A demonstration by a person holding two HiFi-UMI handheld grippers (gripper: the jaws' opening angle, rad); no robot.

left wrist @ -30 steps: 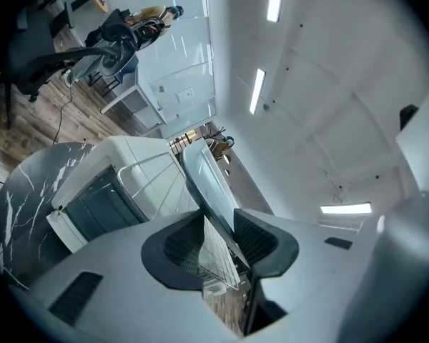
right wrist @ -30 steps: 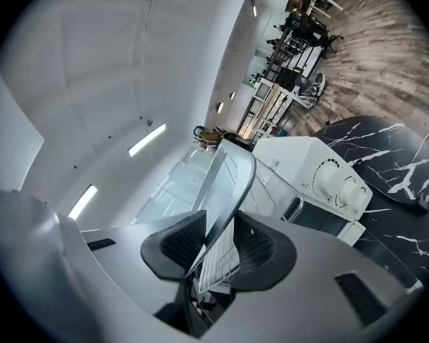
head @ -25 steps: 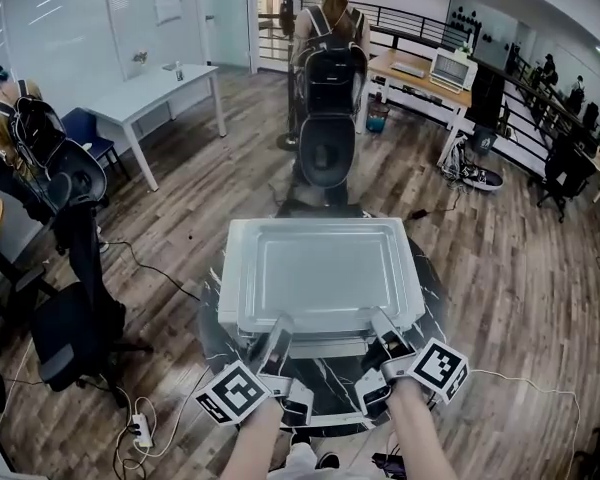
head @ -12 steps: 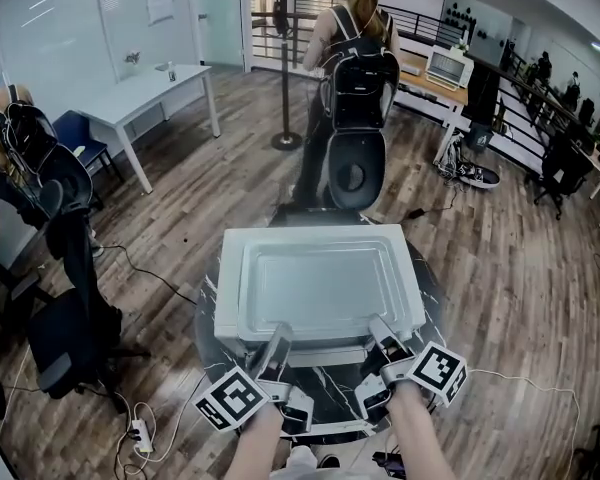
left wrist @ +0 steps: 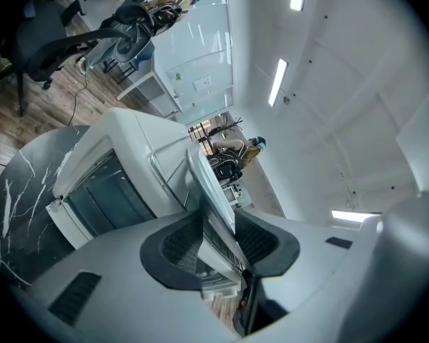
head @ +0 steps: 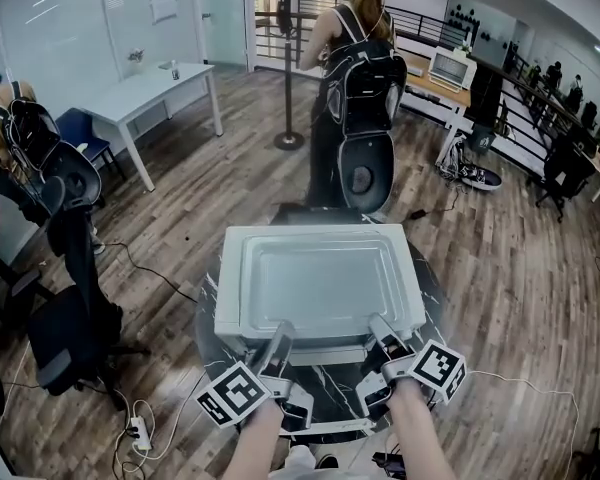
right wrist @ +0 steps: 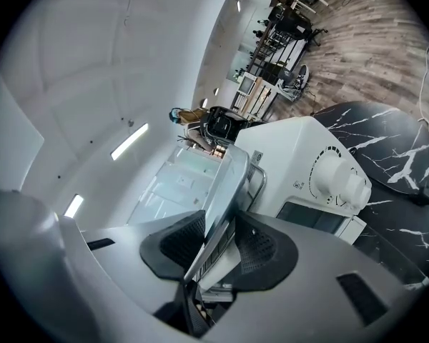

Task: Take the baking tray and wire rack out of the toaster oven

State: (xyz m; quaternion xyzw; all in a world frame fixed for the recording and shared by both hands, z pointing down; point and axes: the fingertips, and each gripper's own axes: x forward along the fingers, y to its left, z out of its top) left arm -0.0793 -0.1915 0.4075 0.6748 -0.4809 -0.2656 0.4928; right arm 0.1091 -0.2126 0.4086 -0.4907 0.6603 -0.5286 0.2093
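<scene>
- The toaster oven [head: 227, 308] stands in the middle of a round black marble table [head: 208, 318], with its front facing 6 o'clock in the head view.
- The baking tray [head: 325, 283] lies open side up over the oven's top and covers nearly all of it. No view shows whether it rests on the top or is held just clear of it.
- The left gripper [head: 277, 343] meets the tray's near rim at about 7 o'clock. In the left gripper view its jaws are closed on that rim, with one ribbed pad on each face of the tray [left wrist: 204, 174].
- The right gripper [head: 380, 330] meets the same rim at about 5 o'clock. In the right gripper view its jaws clamp the tray [right wrist: 179, 184] in the same way.
- Both grippers point toward 12 o'clock, almost level. Their marker cubes are at the outer sides, the left cube [head: 232, 393] and the right cube [head: 440, 368].
- In the right gripper view the oven [right wrist: 300, 148] shows a white knob [right wrist: 339, 181] on its front, below the tray.
- A thin metal bar [left wrist: 164, 174] runs along the oven's upper front edge just under the tray. Whether it is a door handle or part of the rack cannot be told.
- A person with a black backpack [head: 365, 78] stands beyond the table at 12 o'clock.
</scene>
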